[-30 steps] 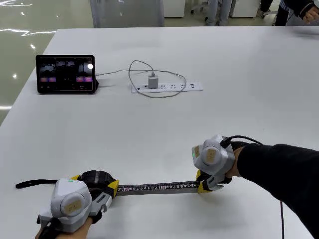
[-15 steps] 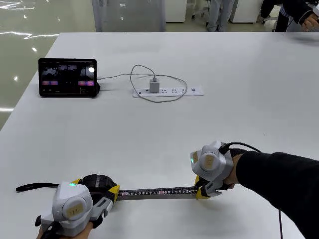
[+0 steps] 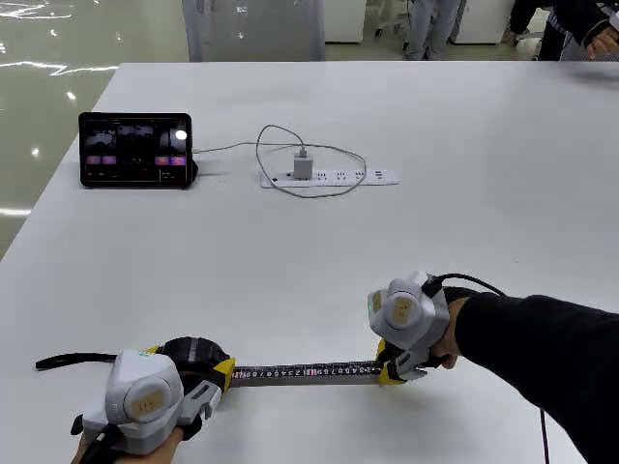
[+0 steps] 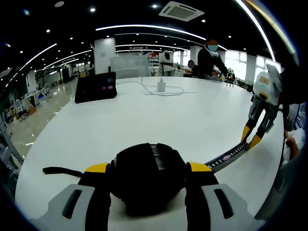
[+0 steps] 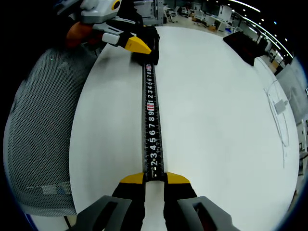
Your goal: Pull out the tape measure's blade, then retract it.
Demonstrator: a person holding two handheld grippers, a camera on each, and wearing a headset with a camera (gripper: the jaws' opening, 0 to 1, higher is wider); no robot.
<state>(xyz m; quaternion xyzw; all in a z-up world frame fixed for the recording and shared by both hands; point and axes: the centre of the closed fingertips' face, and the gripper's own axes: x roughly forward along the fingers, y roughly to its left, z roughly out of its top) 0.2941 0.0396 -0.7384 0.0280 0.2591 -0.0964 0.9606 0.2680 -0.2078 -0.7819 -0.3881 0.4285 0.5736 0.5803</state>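
Pinching the blade (image 5: 151, 120), right gripper (image 5: 155, 178) faces left gripper (image 4: 148, 167) clamping the case (image 4: 147, 185).

Left hand-held gripper (image 4: 148, 169) clamped, right one (image 5: 148, 178) (likewise)

Tape measure case (image 3: 191, 355): black. Blade (image 5: 151, 115): black, printed with white numerals and graduations, with one red-marked patch partway along. Left claw (image 4: 148, 167) and right claw (image 5: 154, 179): pale grey bodies, black jaws with yellow tips. Tabletop (image 3: 435, 193): plain white. Tablet (image 3: 135, 150): black frame, dark screen with pink and purple patches. Power strip (image 3: 338, 177): white. Strap (image 3: 73, 361): black. Sleeve (image 3: 542, 338): black.
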